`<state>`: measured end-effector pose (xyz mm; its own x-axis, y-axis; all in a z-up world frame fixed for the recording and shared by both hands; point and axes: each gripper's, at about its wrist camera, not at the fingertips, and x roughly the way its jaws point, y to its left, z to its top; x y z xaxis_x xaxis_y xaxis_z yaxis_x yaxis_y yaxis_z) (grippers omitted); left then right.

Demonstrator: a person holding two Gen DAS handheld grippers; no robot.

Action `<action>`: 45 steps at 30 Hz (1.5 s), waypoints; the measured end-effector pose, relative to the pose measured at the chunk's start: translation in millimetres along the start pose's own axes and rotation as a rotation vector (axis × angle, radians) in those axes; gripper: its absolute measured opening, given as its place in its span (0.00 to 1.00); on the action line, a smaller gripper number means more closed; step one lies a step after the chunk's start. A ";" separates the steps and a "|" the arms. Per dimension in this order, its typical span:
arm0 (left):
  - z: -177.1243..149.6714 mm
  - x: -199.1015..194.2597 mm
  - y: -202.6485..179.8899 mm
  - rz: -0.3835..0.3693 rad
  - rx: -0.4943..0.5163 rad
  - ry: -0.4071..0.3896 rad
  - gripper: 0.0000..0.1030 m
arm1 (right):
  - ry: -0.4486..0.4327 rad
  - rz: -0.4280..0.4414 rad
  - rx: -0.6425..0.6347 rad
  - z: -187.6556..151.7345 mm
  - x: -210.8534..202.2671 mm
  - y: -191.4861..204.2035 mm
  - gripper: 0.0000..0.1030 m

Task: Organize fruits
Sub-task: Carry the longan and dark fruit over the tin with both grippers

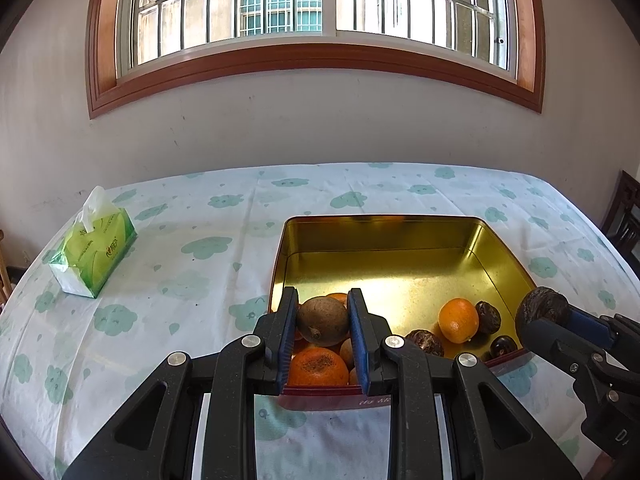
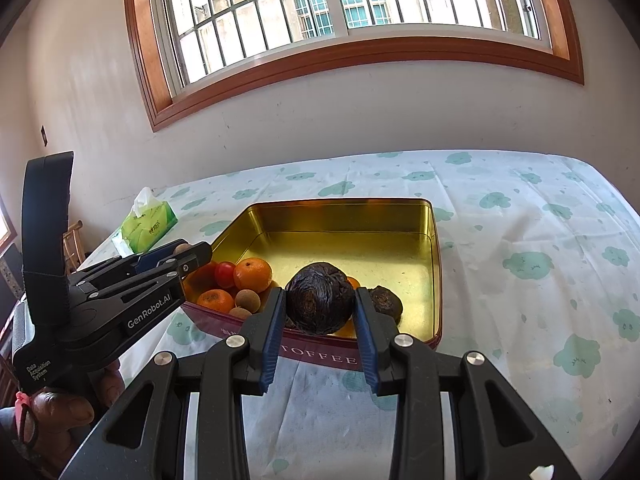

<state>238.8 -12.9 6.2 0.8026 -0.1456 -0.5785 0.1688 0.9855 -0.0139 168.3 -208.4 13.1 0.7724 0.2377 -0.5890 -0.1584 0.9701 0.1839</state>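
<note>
Where a wood-framed barred window tops a scuffed pale wall, a table fills the scene, covered by a white tablecloth printed with mint cloud shapes and creased along fold lines. A green tissue pack, soft-sided with one sheet standing up, lies far left. A shallow square tin with rounded corners sits centre; its inside is polished gold and mirrors the light, its outer wall is dark red and reads "TOFFEE" on the near side.

The left gripper, black with ribbed blue pads, is clamped on a dull brown round fruit held over the tin's near-left corner. Below it lies a blemished orange; a smooth glossy orange rests toward the near right, among wrinkled dark fruits. The right-wrist view adds a red tomato and small tan round fruits in the near-left corner.

The right gripper is closed on a black wrinkled fruit just above the tin's near rim. A hand grips the left tool's handle at lower left.

The far half of the tin floor is bare, and open cloth runs on the far, right and left sides. A dark chair back stands at the table's right edge.
</note>
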 end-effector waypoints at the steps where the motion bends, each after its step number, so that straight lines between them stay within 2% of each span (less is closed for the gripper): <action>1: 0.2 1.2 0.1 -0.002 -0.003 0.002 0.25 | 0.000 0.000 -0.001 -0.1 -0.2 0.0 0.31; 7: 0.3 6.9 2.5 -0.011 -0.020 0.011 0.25 | 0.001 0.001 -0.001 2.4 6.8 0.3 0.31; 45: 7.0 30.4 -4.8 -0.003 0.021 0.013 0.25 | 0.027 -0.011 0.012 8.7 41.2 -13.8 0.31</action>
<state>266.4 -22.7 -5.6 0.7948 -0.1471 -0.5887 0.1833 0.9831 0.0019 207.7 -212.4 -6.9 0.7574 0.2283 -0.6118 -0.1426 0.9721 0.1861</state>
